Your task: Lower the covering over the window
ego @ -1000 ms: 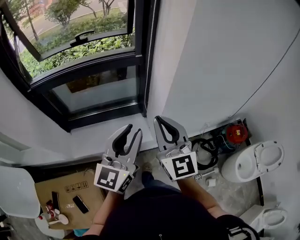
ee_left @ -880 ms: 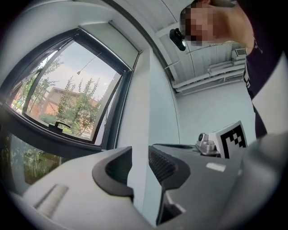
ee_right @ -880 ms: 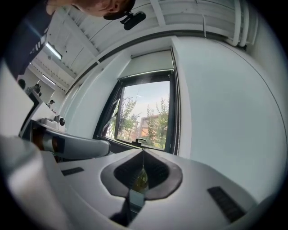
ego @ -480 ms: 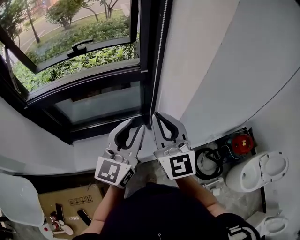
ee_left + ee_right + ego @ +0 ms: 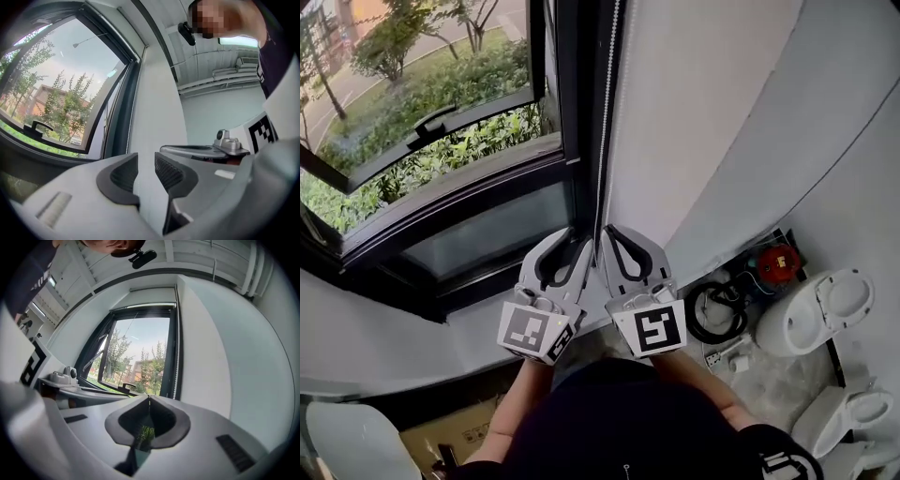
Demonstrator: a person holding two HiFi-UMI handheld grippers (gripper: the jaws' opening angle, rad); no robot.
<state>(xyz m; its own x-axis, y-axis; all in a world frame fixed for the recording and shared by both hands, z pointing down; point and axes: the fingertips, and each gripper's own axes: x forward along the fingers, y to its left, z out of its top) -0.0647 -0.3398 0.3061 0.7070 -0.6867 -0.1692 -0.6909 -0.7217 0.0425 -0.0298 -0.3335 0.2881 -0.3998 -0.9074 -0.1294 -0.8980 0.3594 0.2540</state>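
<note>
Left gripper (image 5: 577,246) part-open, right gripper (image 5: 609,234) closed, both empty near bead chain (image 5: 607,112); closed jaws could nudge it away.

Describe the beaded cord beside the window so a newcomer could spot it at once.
Find the large black-framed window filling the head view's upper left. Follow its right-hand upright to where it meets the plain white wall. There a thin white beaded cord hangs straight down; it is the only pale, dotted line against the dark frame.

White bead chain (image 5: 608,103) hanging straight beside uncovered, dark-framed window (image 5: 441,141)
</note>
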